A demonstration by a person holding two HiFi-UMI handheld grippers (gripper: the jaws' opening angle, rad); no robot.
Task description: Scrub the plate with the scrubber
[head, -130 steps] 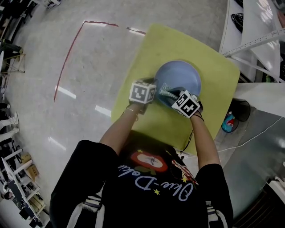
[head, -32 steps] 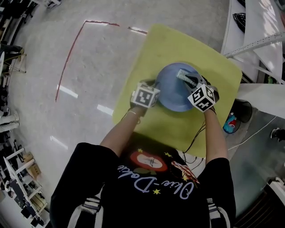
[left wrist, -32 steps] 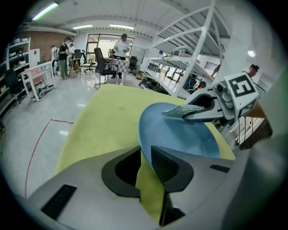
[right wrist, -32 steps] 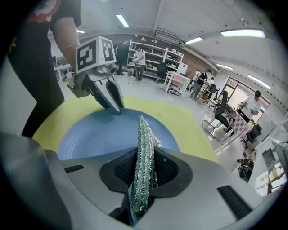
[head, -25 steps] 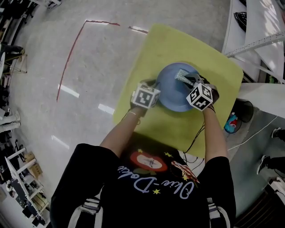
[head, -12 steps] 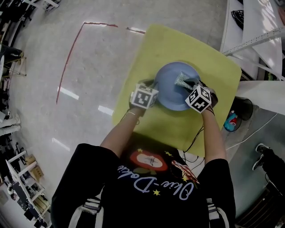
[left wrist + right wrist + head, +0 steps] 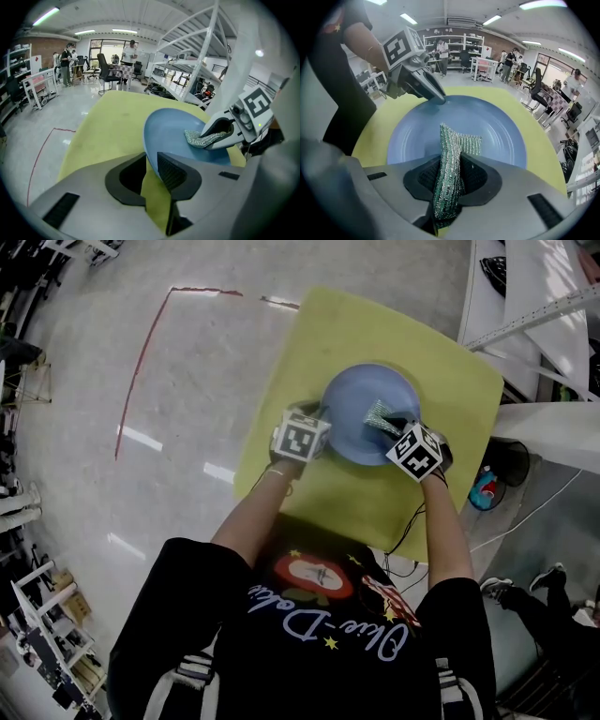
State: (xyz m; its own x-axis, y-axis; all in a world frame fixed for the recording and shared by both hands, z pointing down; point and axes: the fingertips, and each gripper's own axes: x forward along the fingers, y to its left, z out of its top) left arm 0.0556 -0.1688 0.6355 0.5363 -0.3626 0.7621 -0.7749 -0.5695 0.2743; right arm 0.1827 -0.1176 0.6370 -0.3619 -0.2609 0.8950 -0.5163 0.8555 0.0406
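Plate (image 7: 352,397): blue, round, glossy, faint concentric rings, flat on matte yellow round-cornered table (image 7: 375,324). Left gripper (image 7: 151,171) clamped on its rim. Right gripper (image 7: 451,164) pinches folded green metallic-mesh scrubber (image 7: 464,140), free end resting on the plate's well.

Blue plate (image 7: 501,126), green-silver striped scrubber (image 7: 448,154), yellow table (image 7: 375,324).

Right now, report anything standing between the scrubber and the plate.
Nothing visible does. The scrubber in the right gripper lies on the bare blue plate. The left gripper only clamps the rim, off to the side.
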